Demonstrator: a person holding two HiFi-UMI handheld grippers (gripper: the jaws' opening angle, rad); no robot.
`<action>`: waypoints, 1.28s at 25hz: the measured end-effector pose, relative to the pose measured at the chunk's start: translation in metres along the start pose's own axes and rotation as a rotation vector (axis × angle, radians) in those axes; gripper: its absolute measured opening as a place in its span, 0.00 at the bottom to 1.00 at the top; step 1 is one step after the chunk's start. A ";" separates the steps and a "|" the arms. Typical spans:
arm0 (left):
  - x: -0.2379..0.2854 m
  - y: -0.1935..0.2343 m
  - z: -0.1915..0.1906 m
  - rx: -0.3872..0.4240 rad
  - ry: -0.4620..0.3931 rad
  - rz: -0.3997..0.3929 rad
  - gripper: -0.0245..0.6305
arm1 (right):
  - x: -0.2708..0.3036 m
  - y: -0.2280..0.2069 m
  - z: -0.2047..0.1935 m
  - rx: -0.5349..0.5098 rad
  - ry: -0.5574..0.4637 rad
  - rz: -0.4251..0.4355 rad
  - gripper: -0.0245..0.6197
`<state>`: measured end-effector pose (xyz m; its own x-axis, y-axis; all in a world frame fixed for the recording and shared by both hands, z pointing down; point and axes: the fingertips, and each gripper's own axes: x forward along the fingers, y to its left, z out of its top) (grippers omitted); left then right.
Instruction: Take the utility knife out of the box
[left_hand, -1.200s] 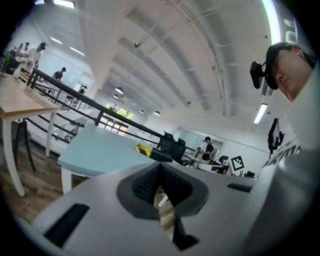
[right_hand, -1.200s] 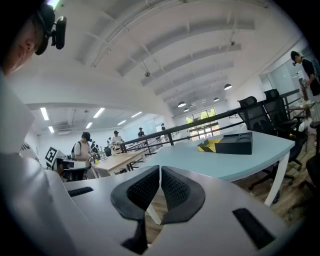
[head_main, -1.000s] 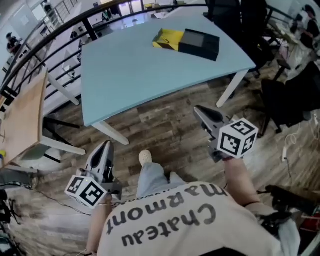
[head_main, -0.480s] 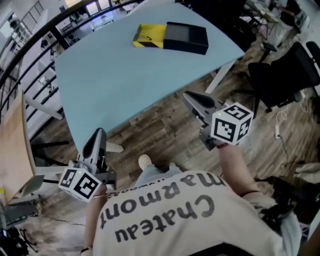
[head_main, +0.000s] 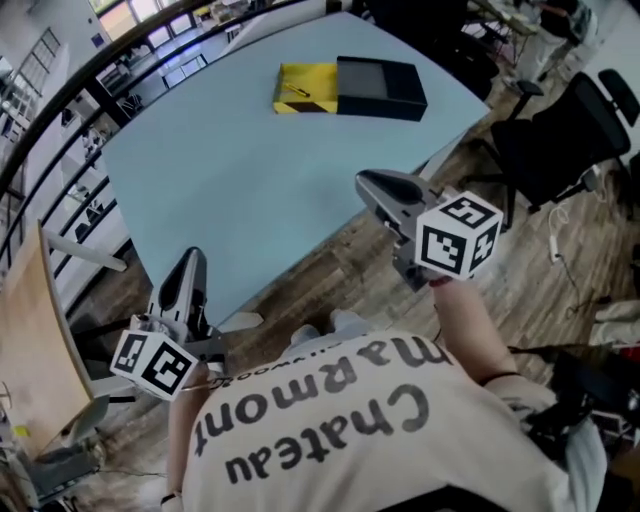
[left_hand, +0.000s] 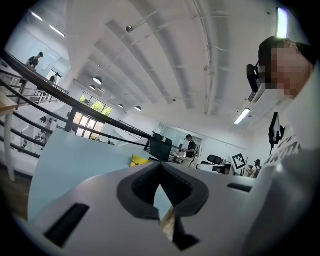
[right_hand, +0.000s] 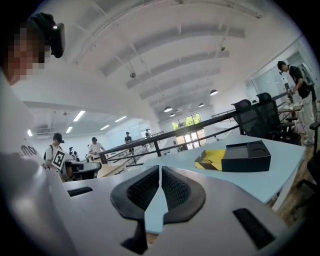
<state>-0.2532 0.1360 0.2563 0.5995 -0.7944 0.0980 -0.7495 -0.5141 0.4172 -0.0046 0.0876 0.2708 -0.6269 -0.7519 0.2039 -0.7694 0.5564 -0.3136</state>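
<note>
Left gripper (head_main: 189, 262) and right gripper (head_main: 368, 184), both clenched on nothing, near the front edge of the blue desk (head_main: 230, 170); black-and-yellow box (head_main: 350, 88) lies at its far end, well apart.

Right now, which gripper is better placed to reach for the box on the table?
Right, I'd judge. The right gripper is closer to the box in the head view, and its own view has the box clearly ahead. The left gripper hangs farther back by the table's near edge. Both are shut, empty.
</note>
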 end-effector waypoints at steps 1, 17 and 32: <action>0.002 0.005 0.003 -0.001 -0.006 -0.006 0.04 | 0.004 0.000 0.000 -0.005 -0.001 -0.009 0.10; 0.072 0.038 -0.010 -0.083 0.012 0.007 0.04 | 0.055 -0.057 -0.010 0.012 0.095 -0.002 0.10; 0.201 0.057 -0.028 -0.163 0.006 0.177 0.04 | 0.141 -0.186 0.018 -0.048 0.221 0.161 0.10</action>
<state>-0.1670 -0.0440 0.3249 0.4646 -0.8654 0.1877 -0.7879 -0.3072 0.5336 0.0522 -0.1284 0.3418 -0.7491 -0.5599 0.3540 -0.6592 0.6828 -0.3150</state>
